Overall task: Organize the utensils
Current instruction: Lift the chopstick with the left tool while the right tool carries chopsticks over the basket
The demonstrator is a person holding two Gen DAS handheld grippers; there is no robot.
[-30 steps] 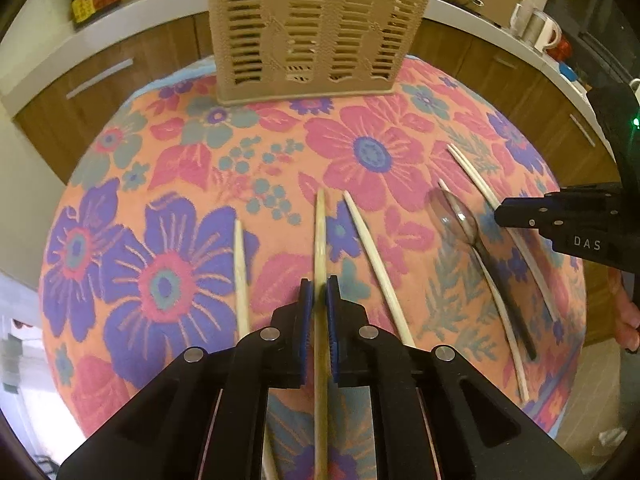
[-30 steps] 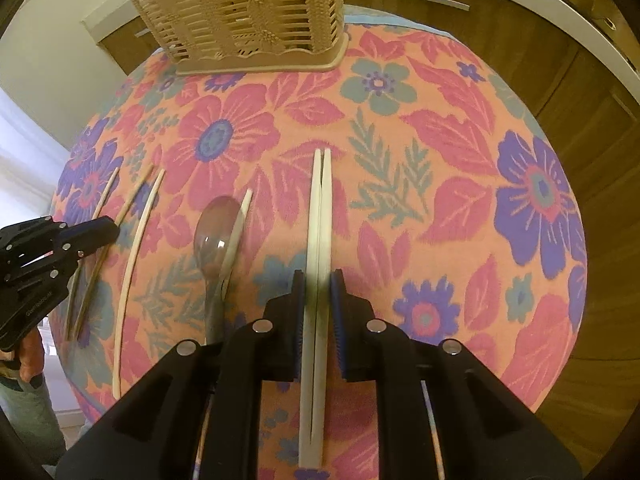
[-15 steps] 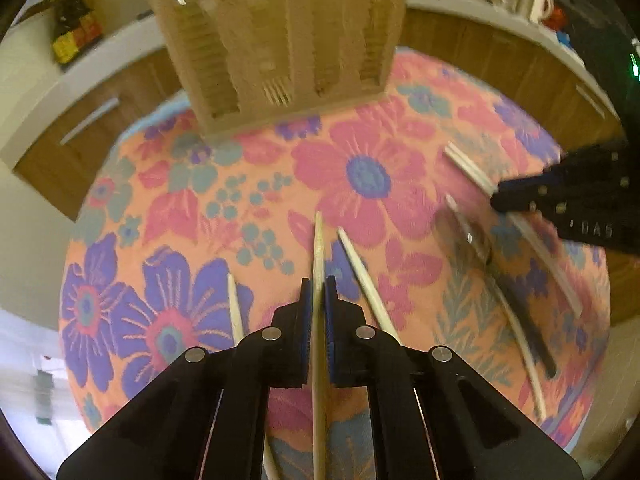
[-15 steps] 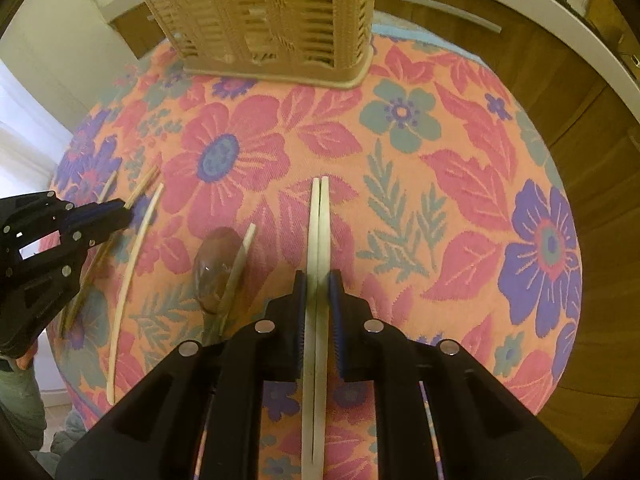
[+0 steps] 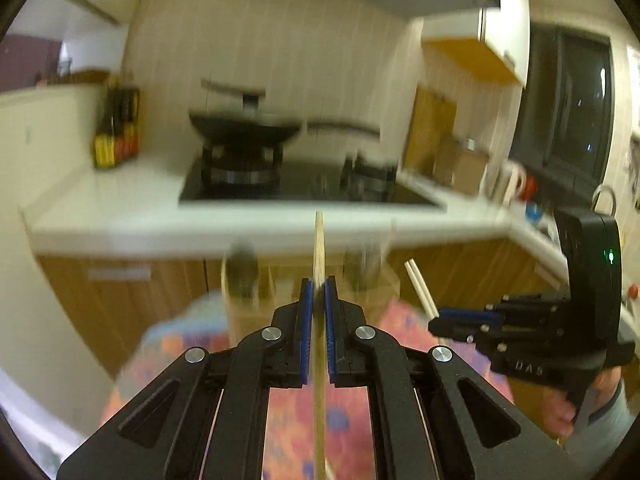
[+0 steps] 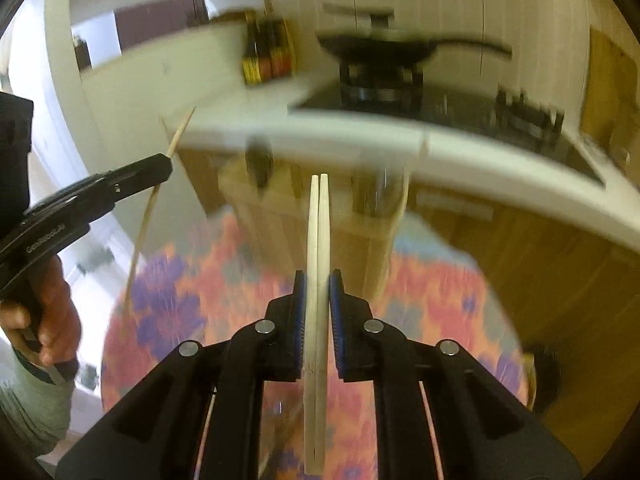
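Observation:
My left gripper (image 5: 316,300) is shut on a single wooden chopstick (image 5: 319,248) and holds it tilted up above the flowered table (image 5: 304,420). My right gripper (image 6: 318,284) is shut on a pair of white chopsticks (image 6: 319,220), also lifted. The beige slotted utensil basket (image 6: 320,216) stands blurred just beyond both grippers; it also shows in the left wrist view (image 5: 256,304). In the left wrist view the right gripper (image 5: 440,314) shows at right with the white pair (image 5: 418,284). In the right wrist view the left gripper (image 6: 164,166) shows at left with its chopstick (image 6: 150,208).
Behind the table runs a white kitchen counter (image 5: 200,220) with wooden cabinets (image 5: 120,300), a stove with a black wok (image 5: 244,128) and sauce bottles (image 5: 116,128). A kettle (image 5: 512,180) stands at the right of the counter.
Both grippers have lifted their chopsticks off the table and pitched upward, so the views now face the counter and stove. The basket is closer and blurred.

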